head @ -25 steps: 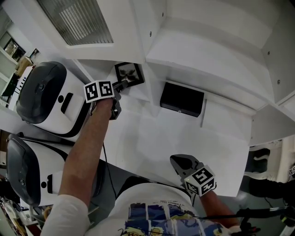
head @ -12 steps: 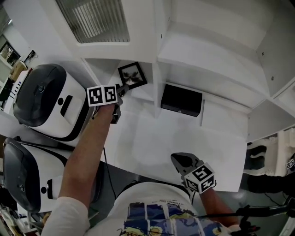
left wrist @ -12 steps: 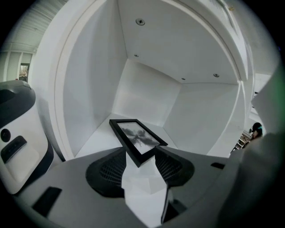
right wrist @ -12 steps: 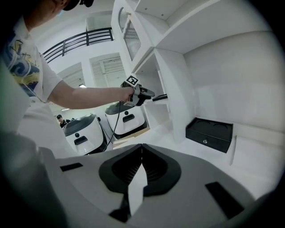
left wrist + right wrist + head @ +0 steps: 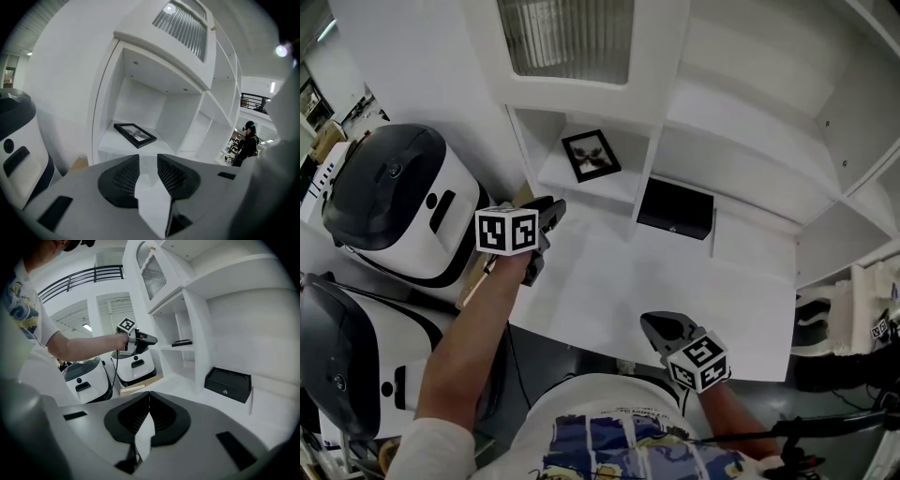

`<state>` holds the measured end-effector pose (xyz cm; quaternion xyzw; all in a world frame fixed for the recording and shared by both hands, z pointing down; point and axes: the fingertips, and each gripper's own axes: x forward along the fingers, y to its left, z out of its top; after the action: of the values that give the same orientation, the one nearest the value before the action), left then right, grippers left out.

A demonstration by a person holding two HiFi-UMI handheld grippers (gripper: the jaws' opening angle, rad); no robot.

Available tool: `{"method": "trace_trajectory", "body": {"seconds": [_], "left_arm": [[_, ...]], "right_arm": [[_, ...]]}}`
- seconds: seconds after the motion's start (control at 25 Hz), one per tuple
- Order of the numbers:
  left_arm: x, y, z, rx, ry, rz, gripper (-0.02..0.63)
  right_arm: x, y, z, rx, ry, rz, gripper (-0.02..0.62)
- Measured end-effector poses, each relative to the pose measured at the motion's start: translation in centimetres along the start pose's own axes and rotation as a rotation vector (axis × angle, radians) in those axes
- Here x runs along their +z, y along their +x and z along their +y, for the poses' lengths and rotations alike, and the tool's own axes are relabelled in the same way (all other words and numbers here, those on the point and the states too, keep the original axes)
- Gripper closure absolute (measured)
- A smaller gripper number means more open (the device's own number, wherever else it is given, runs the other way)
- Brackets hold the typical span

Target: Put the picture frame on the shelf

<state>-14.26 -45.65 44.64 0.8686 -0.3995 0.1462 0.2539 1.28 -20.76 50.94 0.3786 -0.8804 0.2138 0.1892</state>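
Note:
The black picture frame [image 5: 591, 156] lies flat on the low white shelf [image 5: 551, 177], and it shows in the left gripper view as the frame [image 5: 135, 134] on the shelf board [image 5: 108, 140]. My left gripper [image 5: 553, 208] hangs in front of that shelf, clear of the frame. Its jaws [image 5: 148, 160] are closing with a narrow gap and nothing between them. My right gripper [image 5: 656, 325] rests low near the table's front edge, and its jaws [image 5: 149, 394] are shut and empty. In the right gripper view the frame [image 5: 182, 342] is a thin dark slab.
A black box [image 5: 675, 208] stands under the neighbouring shelf on the white table [image 5: 619, 291]. Two white and grey machines [image 5: 403, 202] [image 5: 337, 366] stand at the left, with a cardboard piece [image 5: 79, 164] beside them. A person [image 5: 246, 143] stands far off on the right.
My left gripper has let go of the frame and drawn back from the shelf toward me. The frame stays on the shelf. The right gripper has hardly moved.

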Motion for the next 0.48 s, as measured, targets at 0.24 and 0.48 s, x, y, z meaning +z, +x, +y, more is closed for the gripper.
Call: {"method": "trace_trajectory", "body": {"seconds": [0.24, 0.48], "left_arm": [[-3.8, -5.9, -2.3, -0.092, 0.032, -0.019, 0.575], [-8.8, -11.7, -5.9, -0.201, 0.059, -0.004, 0.592]], "right_arm": [[0.4, 0.9, 3.4, -0.008, -0.036, -0.006, 0.571], [0.6, 1.0, 6.3, -0.024, -0.056, -0.01, 0.571]]}}
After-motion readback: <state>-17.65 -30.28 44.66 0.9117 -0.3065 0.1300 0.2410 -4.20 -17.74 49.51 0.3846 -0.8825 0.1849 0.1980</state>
